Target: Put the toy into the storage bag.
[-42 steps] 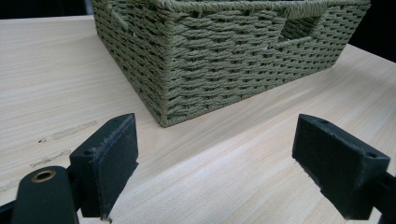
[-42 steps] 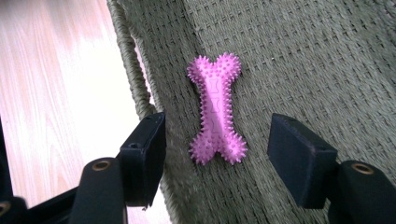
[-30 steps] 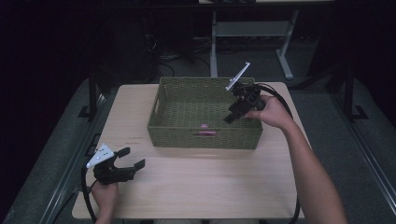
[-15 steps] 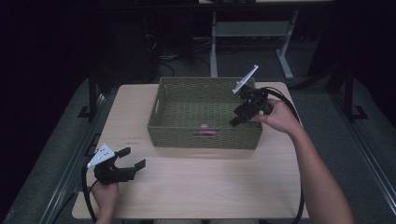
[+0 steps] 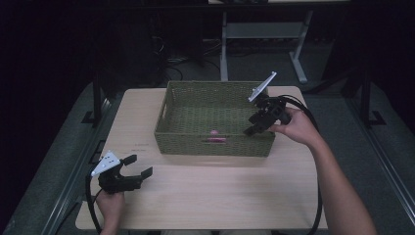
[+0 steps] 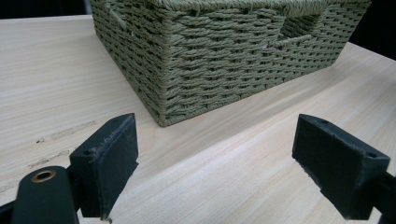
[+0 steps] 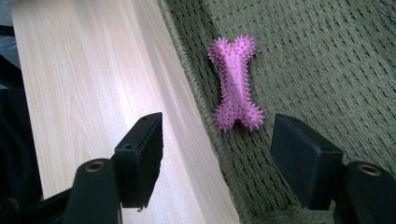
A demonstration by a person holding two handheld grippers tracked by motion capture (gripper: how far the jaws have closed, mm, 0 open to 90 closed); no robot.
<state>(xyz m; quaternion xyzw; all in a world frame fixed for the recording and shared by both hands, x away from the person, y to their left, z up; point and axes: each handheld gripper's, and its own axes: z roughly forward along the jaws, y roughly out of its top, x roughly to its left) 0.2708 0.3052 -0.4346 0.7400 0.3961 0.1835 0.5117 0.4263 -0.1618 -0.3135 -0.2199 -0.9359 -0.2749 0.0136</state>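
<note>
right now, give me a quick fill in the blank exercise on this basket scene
1. The pink bone toy lies inside the woven ____ basket.
2. The right gripper hangs over the basket with its jaws ____ and nothing between them.
3. The left gripper sits over the bare wooden ____, apart from the basket.
4. The toy is shaped like a ____.

Missing words: green; open; table; bone

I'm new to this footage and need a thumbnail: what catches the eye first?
The green woven basket at the middle of the pale wooden table, with a pink spiky bone-shaped toy lying inside along its near wall. The right tool hovers open over the basket's right end; the left tool waits open near the table's front left corner.
</note>
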